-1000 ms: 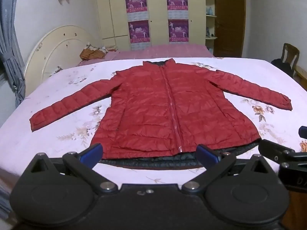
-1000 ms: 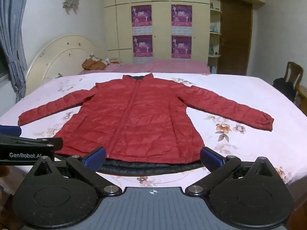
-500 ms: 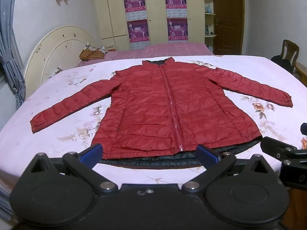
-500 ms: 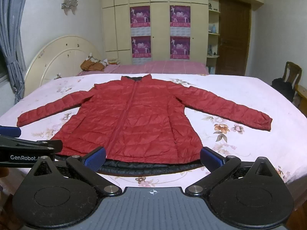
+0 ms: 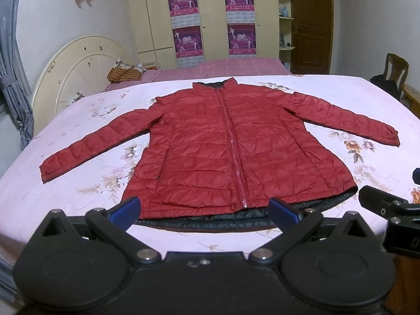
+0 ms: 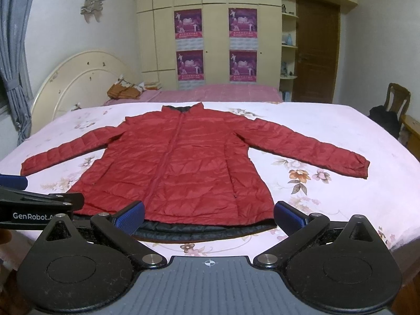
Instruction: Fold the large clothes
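Across the bed, on its pale pink floral sheet, one red quilted puffer jacket is laid flat, front up, zipped closed along its centre zipper, with the collar toward the far side and the hem toward the near edge. Both sleeves are spread outward to either side, and a strip of dark lining is seen below the red hem. In the right wrist view the same jacket is seen lying in the same way. Two claws are counted. The left claw is held just before the near edge of the bed with its two blue-padded fingers spread wide apart; nothing is held between them and the jacket is not touched. The right claw is likewise spread wide and empty, poised near the hem. Each claw is seen at the edge of the other's view. Four purple posters are counted on the cream wardrobe behind, and one wooden chair is seen at the right.
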The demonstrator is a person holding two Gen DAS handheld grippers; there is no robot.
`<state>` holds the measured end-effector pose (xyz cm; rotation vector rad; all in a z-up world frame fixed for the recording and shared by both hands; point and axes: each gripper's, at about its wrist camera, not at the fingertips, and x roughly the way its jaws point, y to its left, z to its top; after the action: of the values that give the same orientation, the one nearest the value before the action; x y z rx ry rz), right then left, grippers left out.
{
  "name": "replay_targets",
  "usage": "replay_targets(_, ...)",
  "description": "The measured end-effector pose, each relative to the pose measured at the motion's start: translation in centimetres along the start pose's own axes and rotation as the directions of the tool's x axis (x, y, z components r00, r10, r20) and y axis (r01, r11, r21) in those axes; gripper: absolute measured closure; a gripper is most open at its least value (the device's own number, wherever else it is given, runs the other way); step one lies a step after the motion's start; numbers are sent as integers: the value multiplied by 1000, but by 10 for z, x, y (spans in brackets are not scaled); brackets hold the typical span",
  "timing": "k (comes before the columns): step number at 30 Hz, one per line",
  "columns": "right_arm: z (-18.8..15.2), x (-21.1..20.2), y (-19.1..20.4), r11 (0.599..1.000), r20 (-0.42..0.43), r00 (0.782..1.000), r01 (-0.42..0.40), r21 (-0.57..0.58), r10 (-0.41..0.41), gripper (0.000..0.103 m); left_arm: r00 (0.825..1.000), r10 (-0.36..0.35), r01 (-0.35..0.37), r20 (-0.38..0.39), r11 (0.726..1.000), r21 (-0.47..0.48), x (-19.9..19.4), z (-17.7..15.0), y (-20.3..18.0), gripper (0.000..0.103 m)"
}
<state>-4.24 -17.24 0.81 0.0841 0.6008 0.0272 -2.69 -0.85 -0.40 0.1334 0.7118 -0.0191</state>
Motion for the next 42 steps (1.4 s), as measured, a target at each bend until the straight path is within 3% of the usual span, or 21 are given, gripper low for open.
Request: replay_targets(42, 7, 11, 1, 1000, 1, 1000, 9, 6, -9, 0, 1000, 13, -13, -27, 1000, -9, 15, 7, 8, 0)
